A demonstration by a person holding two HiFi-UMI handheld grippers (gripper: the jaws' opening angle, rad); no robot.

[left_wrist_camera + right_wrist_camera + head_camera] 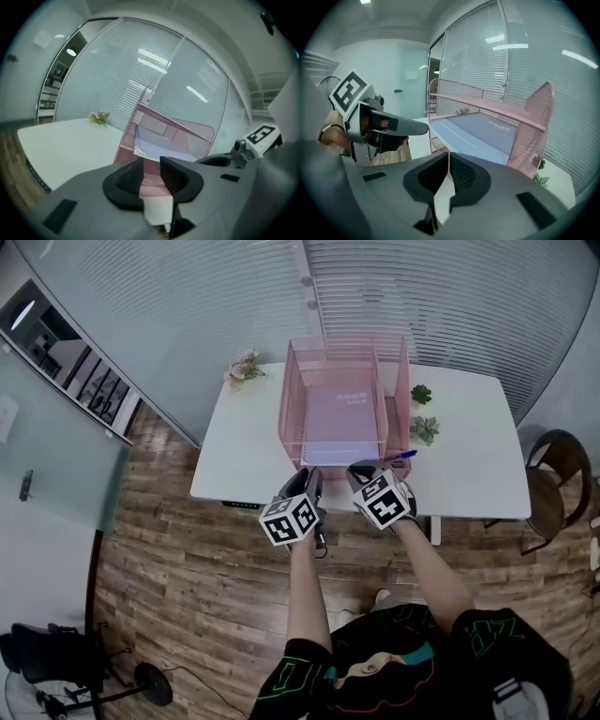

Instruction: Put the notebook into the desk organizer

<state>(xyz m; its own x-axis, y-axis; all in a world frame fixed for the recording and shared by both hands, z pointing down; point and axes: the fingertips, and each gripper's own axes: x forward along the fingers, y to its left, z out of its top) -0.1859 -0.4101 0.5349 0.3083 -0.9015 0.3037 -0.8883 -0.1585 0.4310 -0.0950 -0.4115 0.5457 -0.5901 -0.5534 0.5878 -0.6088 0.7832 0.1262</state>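
Notebook (342,409) lies inside desk organizer (289,399), seemingly reaching its open front edge.

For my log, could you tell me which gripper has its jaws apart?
The left gripper: a gap shows between its jaws, whereas the right gripper is shut.

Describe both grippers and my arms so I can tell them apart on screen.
The left gripper and right gripper match: grey housings, black ribbed pads, each carrying a white cube with black square markers. Forearms are unsleeved; the clothing is black with green line patterns.
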